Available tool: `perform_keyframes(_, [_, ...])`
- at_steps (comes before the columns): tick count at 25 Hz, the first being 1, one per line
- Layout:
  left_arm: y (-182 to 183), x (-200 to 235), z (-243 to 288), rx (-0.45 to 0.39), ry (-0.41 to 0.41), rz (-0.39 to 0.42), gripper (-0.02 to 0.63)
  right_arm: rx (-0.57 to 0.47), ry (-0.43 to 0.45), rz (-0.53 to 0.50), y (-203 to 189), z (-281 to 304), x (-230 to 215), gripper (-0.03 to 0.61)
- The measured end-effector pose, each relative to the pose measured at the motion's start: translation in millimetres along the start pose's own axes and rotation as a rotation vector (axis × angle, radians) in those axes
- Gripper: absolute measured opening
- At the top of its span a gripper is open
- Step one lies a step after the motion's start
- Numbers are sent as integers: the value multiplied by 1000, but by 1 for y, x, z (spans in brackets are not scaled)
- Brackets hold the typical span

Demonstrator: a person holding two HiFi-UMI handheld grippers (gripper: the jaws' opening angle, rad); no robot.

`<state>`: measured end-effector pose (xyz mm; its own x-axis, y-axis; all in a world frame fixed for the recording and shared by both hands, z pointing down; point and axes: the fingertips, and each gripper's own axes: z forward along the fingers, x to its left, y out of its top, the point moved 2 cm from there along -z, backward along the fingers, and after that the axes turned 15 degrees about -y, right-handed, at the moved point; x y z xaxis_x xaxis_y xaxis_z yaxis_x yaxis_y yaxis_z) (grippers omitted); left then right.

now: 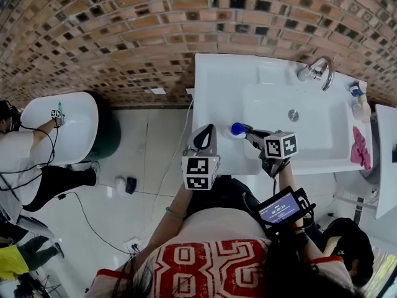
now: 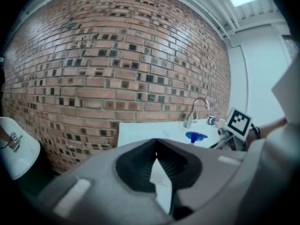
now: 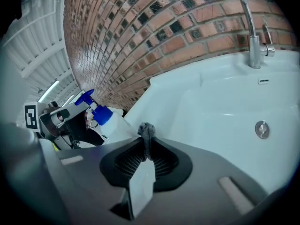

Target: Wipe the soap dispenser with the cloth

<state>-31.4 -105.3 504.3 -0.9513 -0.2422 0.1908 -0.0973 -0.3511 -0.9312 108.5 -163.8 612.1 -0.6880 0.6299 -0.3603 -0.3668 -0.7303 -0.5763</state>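
Bearing a blue pump (image 3: 87, 99), soap dispenser (image 3: 115, 124) is white.

**Head view:** from overhead, facing steeply down, with the sink (image 1: 217, 85) at upper right and the floor (image 1: 149, 166) at left.
**Left gripper view:** low behind its own jaws, facing the brick wall (image 2: 117, 55), with the sink farther off, right of centre.
**Right gripper view:** close over the sink, facing the faucet (image 3: 251, 32) at upper right.

All three views share the sink, faucet and soap dispenser (image 1: 237, 128).
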Motion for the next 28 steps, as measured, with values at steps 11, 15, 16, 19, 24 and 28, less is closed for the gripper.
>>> perform_keyframes(11, [3, 7, 4, 2, 15, -10, 3, 50, 21, -1, -9, 10, -8, 48])
perform_keyframes(15, [9, 9, 1, -10, 13, -31, 5, -33, 56, -50, 25, -7, 1, 48])
perform_keyframes(16, [9, 11, 0, -9, 20, -31, 4, -54, 72, -76, 37, -13, 5, 48])
perform_keyframes(19, [5, 17, -3, -5, 41, -12, 3, -94, 117, -166, 63, -28, 18, 48])
perform_keyframes(24, [10, 20, -7, -15, 40, -26, 4, -74, 173, -249, 74, -27, 34, 48])
perform_keyframes(28, [11, 24, -9, -23, 50, -36, 3, 14, 165, -287, 53, -13, 29, 48])
